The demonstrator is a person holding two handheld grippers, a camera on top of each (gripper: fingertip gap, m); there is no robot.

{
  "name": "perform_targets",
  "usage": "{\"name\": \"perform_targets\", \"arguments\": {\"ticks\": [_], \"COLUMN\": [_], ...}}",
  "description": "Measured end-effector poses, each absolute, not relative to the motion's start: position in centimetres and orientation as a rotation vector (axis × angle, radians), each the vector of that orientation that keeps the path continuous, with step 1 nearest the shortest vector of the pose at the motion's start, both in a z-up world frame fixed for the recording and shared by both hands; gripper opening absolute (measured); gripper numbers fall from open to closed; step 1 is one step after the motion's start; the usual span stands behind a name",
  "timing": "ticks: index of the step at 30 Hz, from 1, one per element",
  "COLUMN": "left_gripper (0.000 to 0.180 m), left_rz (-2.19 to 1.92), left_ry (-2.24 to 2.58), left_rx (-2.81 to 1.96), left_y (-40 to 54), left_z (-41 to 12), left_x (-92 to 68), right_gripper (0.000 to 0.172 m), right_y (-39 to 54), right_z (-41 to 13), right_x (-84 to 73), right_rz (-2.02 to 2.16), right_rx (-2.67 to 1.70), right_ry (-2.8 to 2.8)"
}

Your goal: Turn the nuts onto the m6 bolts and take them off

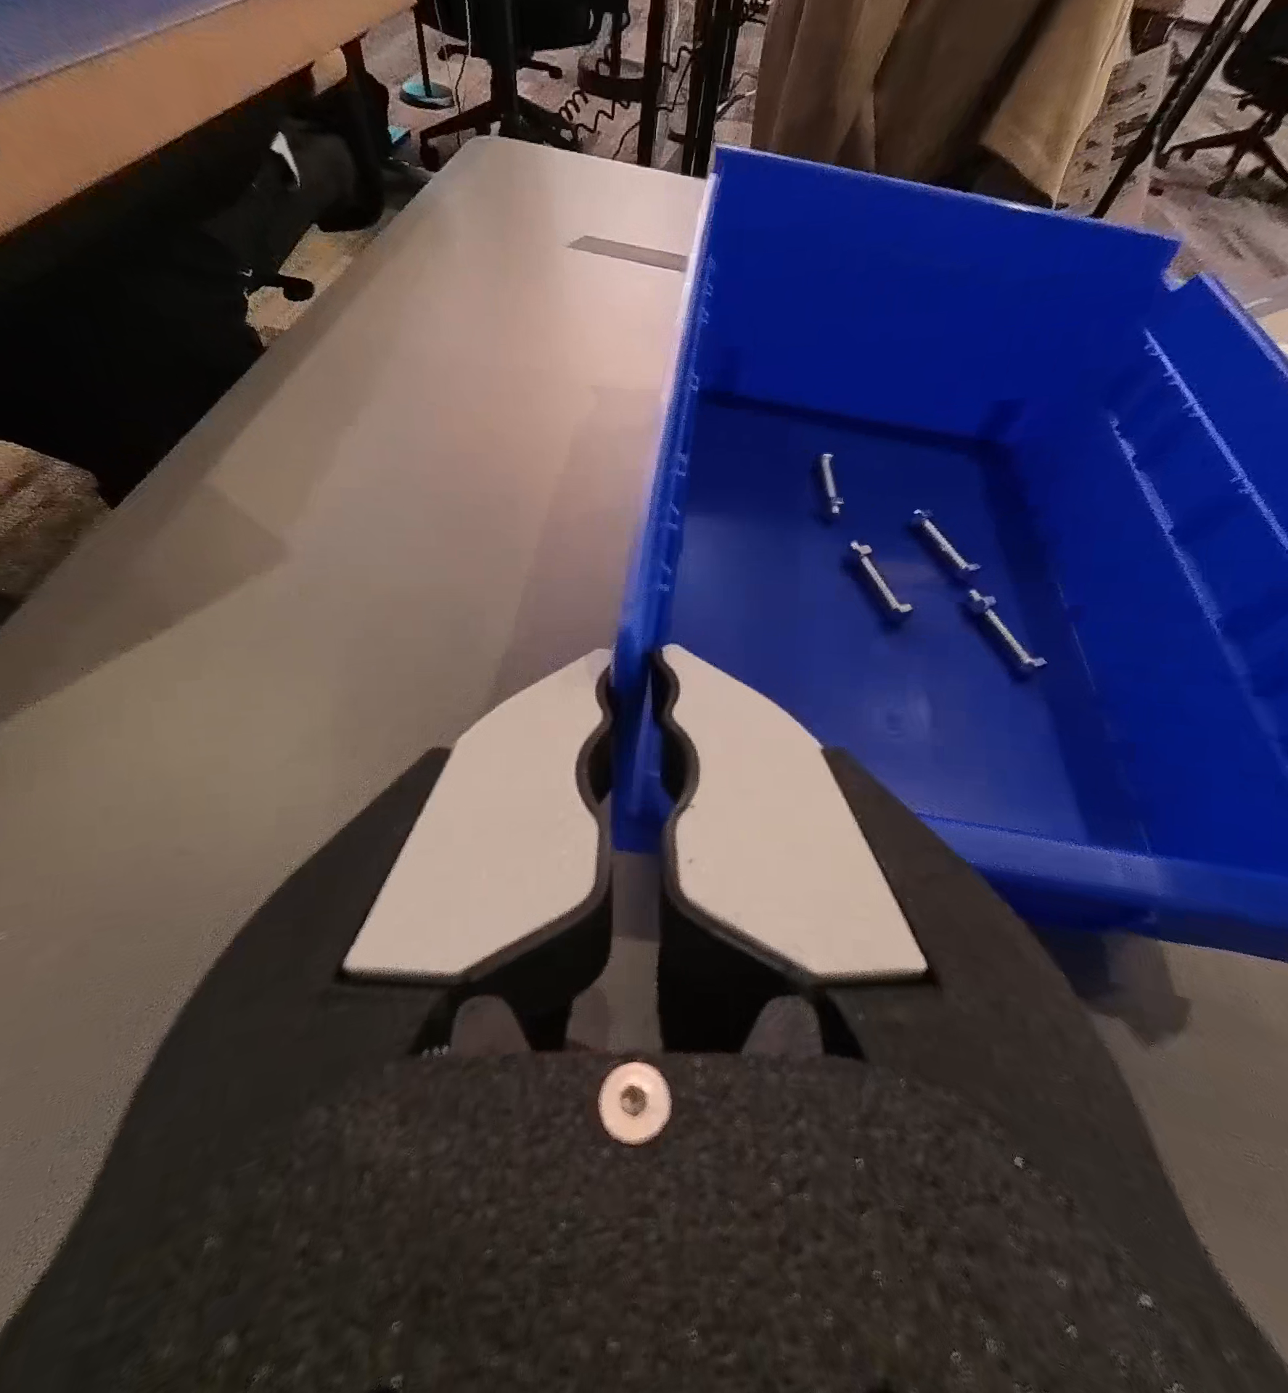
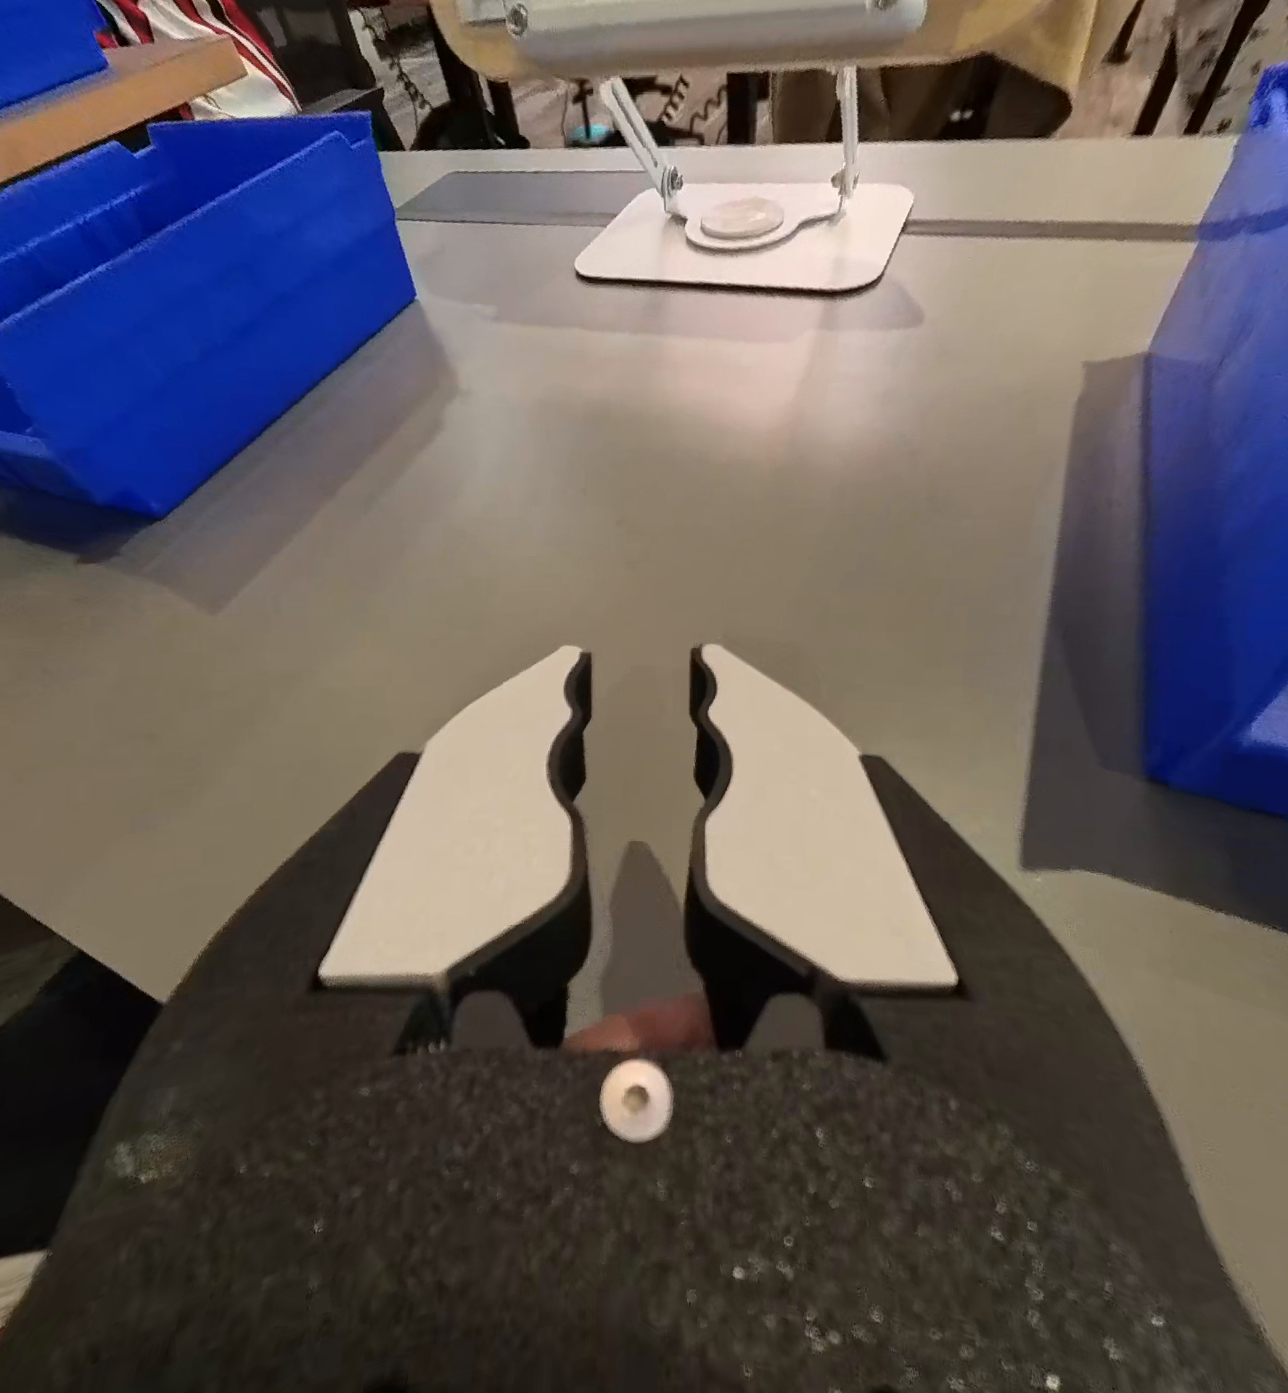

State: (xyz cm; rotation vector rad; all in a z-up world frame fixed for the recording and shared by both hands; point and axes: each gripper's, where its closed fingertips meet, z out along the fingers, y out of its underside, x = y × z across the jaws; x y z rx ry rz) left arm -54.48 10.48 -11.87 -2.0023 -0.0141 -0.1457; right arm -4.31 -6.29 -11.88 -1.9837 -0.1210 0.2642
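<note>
Pinching the blue bin's (image 1: 889, 362) left wall near its corner, my left gripper (image 1: 631, 671) is clenched; four bolts (image 1: 927, 561) lie inside. My right gripper (image 2: 640, 663) hangs part-open, empty, above the table (image 2: 663, 467).

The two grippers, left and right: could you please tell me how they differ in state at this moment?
The left gripper has its jaws closed on the side wall of the blue bin that holds the bolts; the right gripper holds nothing. The left jaws stand nearly together, with only the wall between; the right jaws stand apart over the bare grey table. Both share grey-faced fingers on a black body.
</note>
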Motion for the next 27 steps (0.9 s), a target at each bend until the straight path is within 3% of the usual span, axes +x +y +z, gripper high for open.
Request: {"name": "perform_targets", "arguments": {"ticks": [16, 19, 24, 27], "left_gripper": [0.005, 0.032, 0.041, 0.055], "left_rz": [-0.253, -0.247, -0.16, -0.357], "left_ry": [0.032, -0.005, 0.003, 0.096], "left_rx": [-1.99, -1.973, -1.688, -1.656], "left_y": [12.0, 11.5, 7.4, 5.7], "left_z": [-11.9, -11.6, -3.6, -1.6], "left_x": [-55.0, -55.5, -53.8, -46.3], "right_gripper": [0.024, 0.025, 0.03, 0.041], "right_y": [-7.0, -6.5, -3.8, -0.8], "right_z": [-12.4, -12.0, -9.9, -9.1], "right_x": [-4.3, -4.0, -3.0, -2.5], "right_rz": [0.274, 0.237, 0.141, 0.089], "right_rx": [-2.009, -1.993, -1.913, -1.872], "right_ry": [-0.117, -0.137, -0.173, -0.145]}}
